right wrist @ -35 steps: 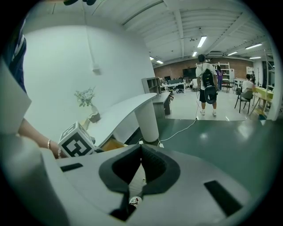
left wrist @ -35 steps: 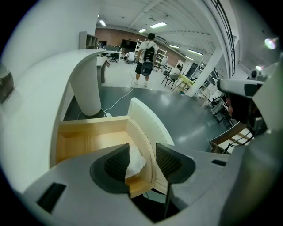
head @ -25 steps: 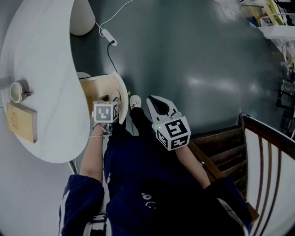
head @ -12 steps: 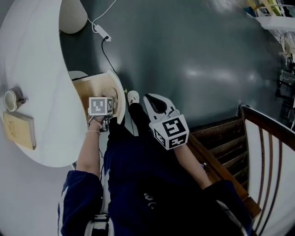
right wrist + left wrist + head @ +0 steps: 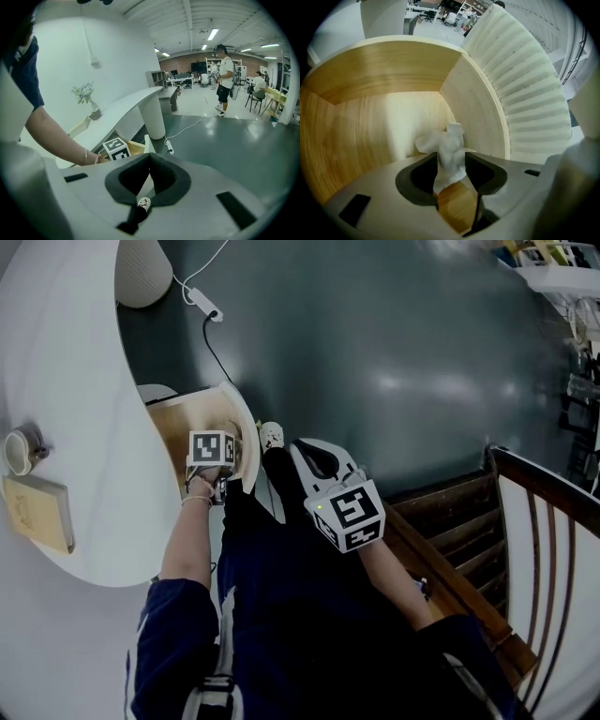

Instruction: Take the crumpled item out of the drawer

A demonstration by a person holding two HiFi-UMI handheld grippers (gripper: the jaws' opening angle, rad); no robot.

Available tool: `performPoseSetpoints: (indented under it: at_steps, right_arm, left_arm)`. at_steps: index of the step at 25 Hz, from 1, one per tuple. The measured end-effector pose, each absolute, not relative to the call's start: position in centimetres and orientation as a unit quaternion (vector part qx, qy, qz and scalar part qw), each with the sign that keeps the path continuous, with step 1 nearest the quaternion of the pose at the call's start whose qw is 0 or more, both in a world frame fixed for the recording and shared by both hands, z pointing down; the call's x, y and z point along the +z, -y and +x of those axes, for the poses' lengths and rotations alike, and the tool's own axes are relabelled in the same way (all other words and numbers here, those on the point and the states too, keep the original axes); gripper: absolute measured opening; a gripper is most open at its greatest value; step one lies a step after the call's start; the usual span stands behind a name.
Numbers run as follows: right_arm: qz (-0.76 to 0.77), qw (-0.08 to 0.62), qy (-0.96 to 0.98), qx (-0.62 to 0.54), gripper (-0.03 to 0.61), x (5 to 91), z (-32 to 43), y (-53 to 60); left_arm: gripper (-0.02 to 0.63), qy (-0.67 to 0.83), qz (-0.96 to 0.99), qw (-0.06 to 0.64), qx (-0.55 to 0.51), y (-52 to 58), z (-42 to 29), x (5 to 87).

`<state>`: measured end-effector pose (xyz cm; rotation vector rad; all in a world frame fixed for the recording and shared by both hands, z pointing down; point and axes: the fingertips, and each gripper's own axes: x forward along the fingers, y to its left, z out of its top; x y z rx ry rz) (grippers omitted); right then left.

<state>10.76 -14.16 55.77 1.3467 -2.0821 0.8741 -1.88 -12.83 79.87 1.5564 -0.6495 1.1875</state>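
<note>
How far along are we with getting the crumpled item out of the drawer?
Done: the light wooden drawer is open. In hand: the left hand-held gripper has its jaws closed on the crumpled white paper wad, low inside the drawer. Remaining: lifting it clear of the drawer walls. The right hand-held gripper is shut, empty.

The crumpled item [image 5: 449, 149] is white against the drawer [image 5: 365, 126] of pale honey wood with fine grain. The drawer's front [image 5: 529, 89], upper right, is white and ribbed. The left tool [image 5: 451, 165] and right tool [image 5: 149, 164] are light grey with black pads [image 5: 418, 177]. The right tool's cube [image 5: 349, 514] bears black-and-white squares. The desk [image 5: 75, 381] is white, and the floor [image 5: 403, 352] is glossy dark grey-green.
</note>
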Motion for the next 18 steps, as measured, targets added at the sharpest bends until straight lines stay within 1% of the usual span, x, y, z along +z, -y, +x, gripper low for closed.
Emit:
performPoseSetpoints:
  at_steps: [10, 12, 13, 18]
  right_arm:
    - [0.504, 0.264, 0.758, 0.321, 0.008, 56.1, 10.7, 12.9]
    - [0.504, 0.264, 0.757, 0.322, 0.008, 56.2, 10.7, 12.6]
    - [0.504, 0.265, 0.756, 0.322, 0.008, 56.3, 10.6, 12.4]
    - [0.502, 0.27, 0.758, 0.315, 0.008, 56.2, 10.6, 11.8]
  left_arm:
    - [0.162, 0.267, 0.642, 0.525, 0.49, 13.2, -1.9, 81.2]
    - [0.106, 0.273, 0.642, 0.519, 0.493, 13.3, -2.2, 81.2]
    - [0.092, 0.273, 0.643, 0.516, 0.495, 13.4, -2.2, 81.1]
    - [0.06, 0.272, 0.65, 0.508, 0.495, 13.3, -2.1, 81.0]
